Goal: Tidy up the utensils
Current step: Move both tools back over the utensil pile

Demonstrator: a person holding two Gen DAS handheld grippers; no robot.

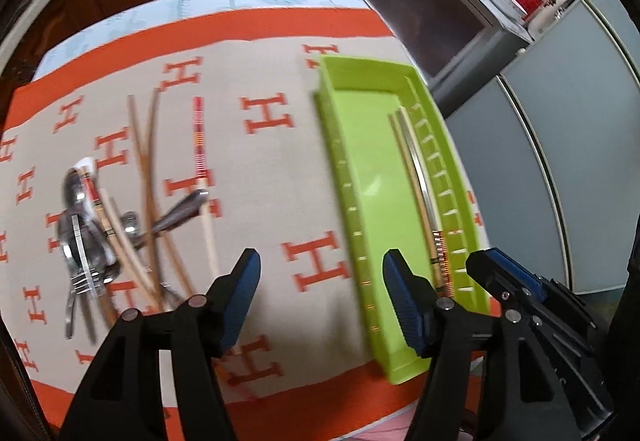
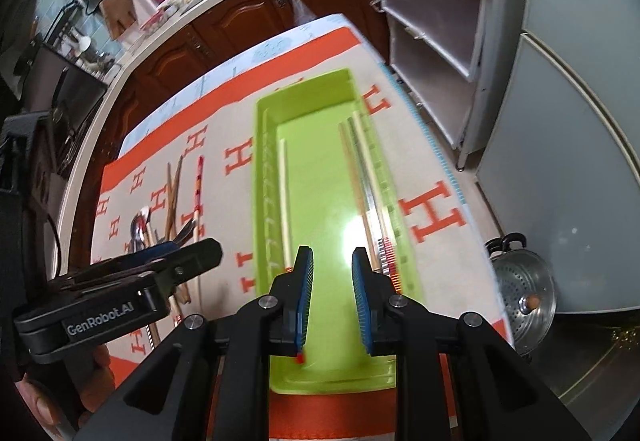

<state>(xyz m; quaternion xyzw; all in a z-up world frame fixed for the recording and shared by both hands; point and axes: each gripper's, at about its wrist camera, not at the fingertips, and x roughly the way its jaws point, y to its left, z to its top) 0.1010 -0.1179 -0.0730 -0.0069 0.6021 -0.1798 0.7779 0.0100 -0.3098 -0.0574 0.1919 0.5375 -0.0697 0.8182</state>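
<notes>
A heap of wooden chopsticks, steel spoons and forks lies on the orange-and-beige cloth-covered table toward its left edge, well apart from the long lime-green plastic tray near the right edge, which holds several chopsticks along its walls. The left hand-held gripper hangs over the cloth between heap and tray, jaws wide apart and empty. The right hand-held gripper hangs over the tray's near end, jaws narrowly apart, gripping nothing.
</notes>
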